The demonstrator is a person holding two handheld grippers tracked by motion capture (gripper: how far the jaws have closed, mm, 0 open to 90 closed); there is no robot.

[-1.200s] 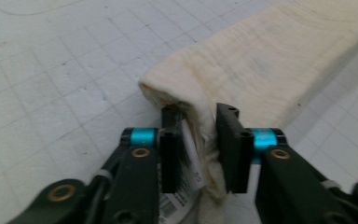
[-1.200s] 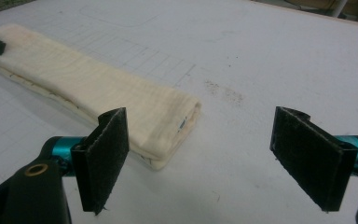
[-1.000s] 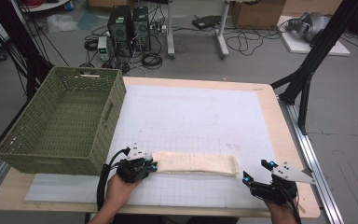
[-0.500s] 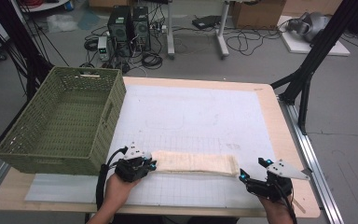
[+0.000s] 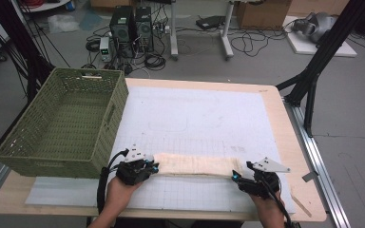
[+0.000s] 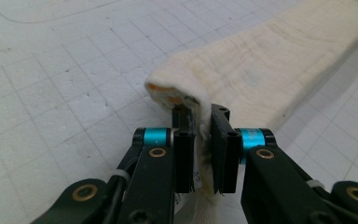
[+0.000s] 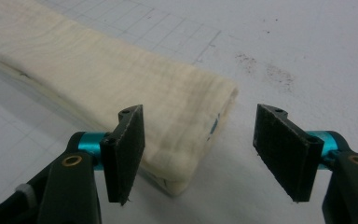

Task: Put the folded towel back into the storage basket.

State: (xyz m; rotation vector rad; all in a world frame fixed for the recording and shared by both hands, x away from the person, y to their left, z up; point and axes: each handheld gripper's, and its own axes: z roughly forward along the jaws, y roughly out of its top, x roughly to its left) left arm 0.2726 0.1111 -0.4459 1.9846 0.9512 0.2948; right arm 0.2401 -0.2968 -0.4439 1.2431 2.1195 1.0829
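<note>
Cables, computer towers (image 5: 133,26) and a cardboard box crowd the grey floor beyond the wooden table (image 5: 294,142), whose top is covered by a white gridded mat (image 5: 199,118) with faint pen marks and a few dark smudges. Off to the left of the left gripper (image 5: 145,167) stands an empty green woven basket (image 5: 62,123).

Between the two grippers lies a long folded cream towel (image 5: 197,165), flat on the mat. The left gripper is clamped on one end of it, with a pinch of cloth bunched up between its jaws. The right gripper (image 7: 200,151) stands with its jaws wide apart around the near corner of the other end, gripping nothing yet.

My worry is that right-hand grasp: one jaw sits over the cloth, the other is on bare mat beside it, so closing may catch only the top layer or a thin edge. A lift would then let the fold fall open or sag. The left pinch also looks shallow and could slip under tension.
</note>
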